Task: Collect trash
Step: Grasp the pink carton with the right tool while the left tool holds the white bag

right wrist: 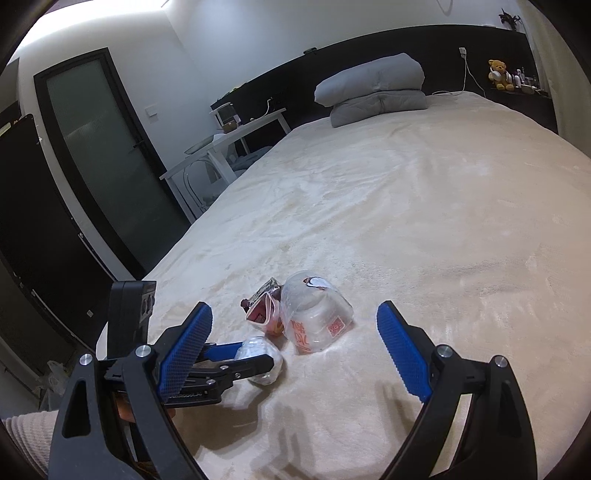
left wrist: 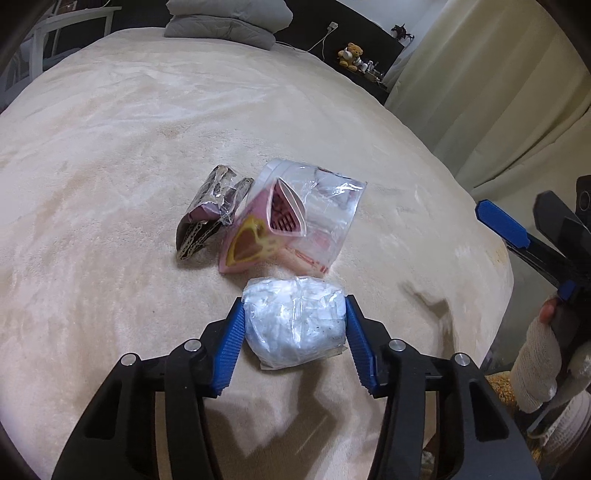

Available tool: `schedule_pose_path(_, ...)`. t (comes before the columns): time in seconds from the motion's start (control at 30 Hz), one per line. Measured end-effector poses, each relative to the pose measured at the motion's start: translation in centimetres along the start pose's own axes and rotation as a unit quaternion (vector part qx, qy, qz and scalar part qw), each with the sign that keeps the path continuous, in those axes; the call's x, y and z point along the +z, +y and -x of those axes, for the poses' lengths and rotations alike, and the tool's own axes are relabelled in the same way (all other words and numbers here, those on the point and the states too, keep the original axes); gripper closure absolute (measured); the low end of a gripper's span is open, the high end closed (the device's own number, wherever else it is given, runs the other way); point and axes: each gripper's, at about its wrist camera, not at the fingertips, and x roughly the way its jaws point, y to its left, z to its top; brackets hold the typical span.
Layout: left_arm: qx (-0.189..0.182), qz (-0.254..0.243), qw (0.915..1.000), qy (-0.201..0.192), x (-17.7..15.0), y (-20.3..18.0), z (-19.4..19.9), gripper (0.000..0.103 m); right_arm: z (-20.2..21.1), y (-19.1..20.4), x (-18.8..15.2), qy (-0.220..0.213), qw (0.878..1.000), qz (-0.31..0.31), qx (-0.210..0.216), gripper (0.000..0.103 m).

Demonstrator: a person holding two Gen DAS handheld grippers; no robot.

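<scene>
On the cream plush bed [left wrist: 147, 147], my left gripper [left wrist: 295, 325] pinches the crumpled white plastic wad [left wrist: 295, 325]; right gripper [right wrist: 295, 354] spread, empty. Clear bag [left wrist: 317, 221] and patterned wrapper [left wrist: 210, 214] remain.

surface: bed [left wrist: 110, 147] with cream plush cover | between left gripper [left wrist: 294, 325] pads: white wadded plastic bundle [left wrist: 295, 325] | just beyond gripper: clear bag [left wrist: 325, 206], dark patterned wrapper [left wrist: 210, 218] beside it | far end: folded grey quilt [left wrist: 225, 22]
</scene>
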Motion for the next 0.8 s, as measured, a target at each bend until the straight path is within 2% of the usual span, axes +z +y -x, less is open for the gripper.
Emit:
schedule_pose_path(0.2,-0.006,-0.005,1.0,-0.004,-1.6,-0.5,1.6,0.052,-0.5,0.9,-0.6,0.014,1.0,0.023,0.004,0.013)
schedule_pose_path(0.43,-0.014,0.005,0.9998,-0.016,-2.5,0.0,3.2,0.052,-3.0,3.3,-1.7,0.044,0.997,0.059,0.021,0.014)
schedule_pose_path(0.5,-0.013,0.005,0.9997,-0.019,-2.6,0.2,3.6,0.052,-3.9,3.8,-1.9,0.055,0.996,0.062,0.025,0.02)
schedule_pose_path(0.63,-0.011,0.01,0.9997,-0.02,-2.8,1.0,4.5,0.052,-5.6,4.4,-2.1,0.071,0.995,0.055,0.033,0.021)
schedule_pose_path(0.73,-0.004,0.015,0.9997,-0.021,-3.1,1.7,5.1,0.052,-7.1,4.6,-2.2,0.085,0.995,0.041,0.038,0.031)
schedule_pose_path(0.8,0.0,0.018,0.9996,-0.021,-3.4,2.3,5.6,0.052,-8.0,4.7,-2.2,0.092,0.995,0.031,0.038,0.033)
